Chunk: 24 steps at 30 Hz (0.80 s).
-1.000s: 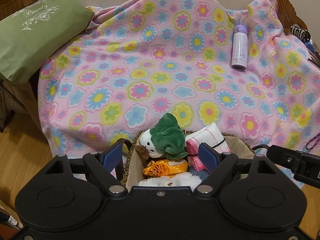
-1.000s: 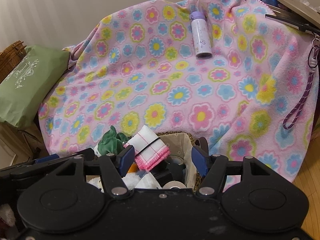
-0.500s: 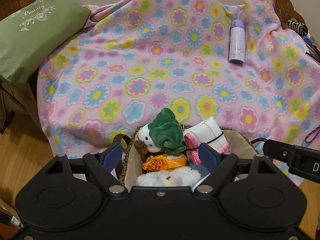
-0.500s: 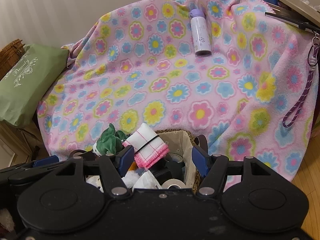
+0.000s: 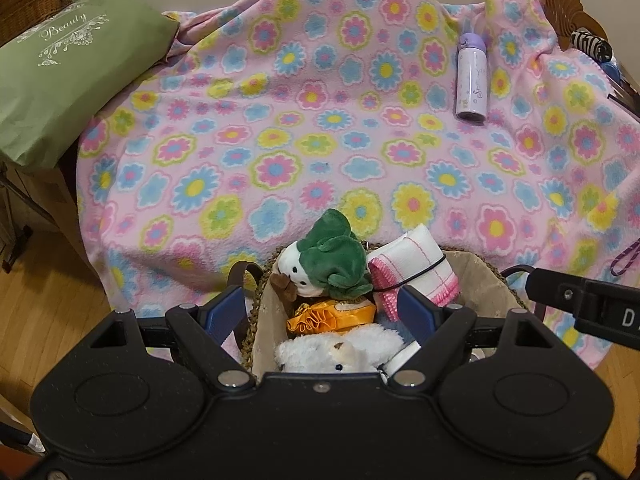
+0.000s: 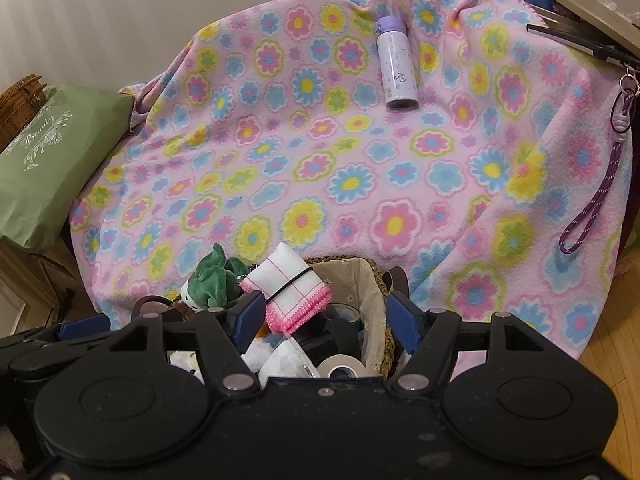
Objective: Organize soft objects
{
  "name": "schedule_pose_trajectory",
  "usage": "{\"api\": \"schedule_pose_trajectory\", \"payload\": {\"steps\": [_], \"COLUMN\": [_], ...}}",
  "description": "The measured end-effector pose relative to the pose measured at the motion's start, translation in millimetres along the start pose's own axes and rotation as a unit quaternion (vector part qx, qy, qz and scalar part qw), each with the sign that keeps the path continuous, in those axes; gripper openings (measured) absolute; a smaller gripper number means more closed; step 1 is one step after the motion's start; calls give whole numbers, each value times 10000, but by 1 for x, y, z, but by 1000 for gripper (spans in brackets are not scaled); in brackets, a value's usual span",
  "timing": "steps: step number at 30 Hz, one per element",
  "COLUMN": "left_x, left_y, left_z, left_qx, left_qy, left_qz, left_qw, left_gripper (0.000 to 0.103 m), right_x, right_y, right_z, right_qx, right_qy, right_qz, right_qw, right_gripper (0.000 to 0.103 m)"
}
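Both your grippers tilt down over the basket point(image 5: 484, 280) at the near edge of the blanket.

Your left gripper point(image 5: 320, 312) sits w/ jaws apart, nothing pinched – its fingers straddle the basket's left wall, one pad outside, one inside by the rolled towel point(image 5: 416, 264). Between them, nearest first: a white teddy point(image 5: 344, 350), an orange pouch point(image 5: 332, 316), then a green-hooded plush point(image 5: 328, 260) leaning on the towel, which is bound w/ a black band.

Your right gripper point(image 6: 324, 316) has just been opening its jaws – they stand apart, pads pressing nothing. The left pad is beside the towel's pink fringe, the right pad at the basket's right rim. Below them inside the basket: a tape roll point(image 6: 344, 368) and dark items I can't make out.

Farther off, the flowered blanket point(image 5: 280, 152) drapes the furniture; a purple bottle point(image 5: 472, 80) lies on it, far right. A green cushion point(image 5: 60, 72) sits at the far left, well apart from the basket. A purple cord point(image 6: 592, 200) hangs at the right edge.
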<state>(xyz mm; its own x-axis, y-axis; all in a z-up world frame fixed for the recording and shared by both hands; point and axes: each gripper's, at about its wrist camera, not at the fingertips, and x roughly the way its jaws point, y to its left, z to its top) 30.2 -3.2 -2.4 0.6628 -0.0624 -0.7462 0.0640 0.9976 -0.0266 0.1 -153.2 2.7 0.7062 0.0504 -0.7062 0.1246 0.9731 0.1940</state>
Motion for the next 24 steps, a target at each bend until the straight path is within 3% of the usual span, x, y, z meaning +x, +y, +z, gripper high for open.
{"api": "schedule_pose_trajectory", "payload": {"steps": [24], "left_x": [-3], "left_y": [1], "left_z": [-1], "left_qx": [55], "left_qy": [35], "left_qz": [6], "left_qw": [10000], "left_gripper": [80], "right_x": [1], "right_y": [-2], "right_z": [-6], "right_qx": [-376], "right_qy": [250], "right_qz": [-127], "right_qw": [9989], "right_gripper": [72]}}
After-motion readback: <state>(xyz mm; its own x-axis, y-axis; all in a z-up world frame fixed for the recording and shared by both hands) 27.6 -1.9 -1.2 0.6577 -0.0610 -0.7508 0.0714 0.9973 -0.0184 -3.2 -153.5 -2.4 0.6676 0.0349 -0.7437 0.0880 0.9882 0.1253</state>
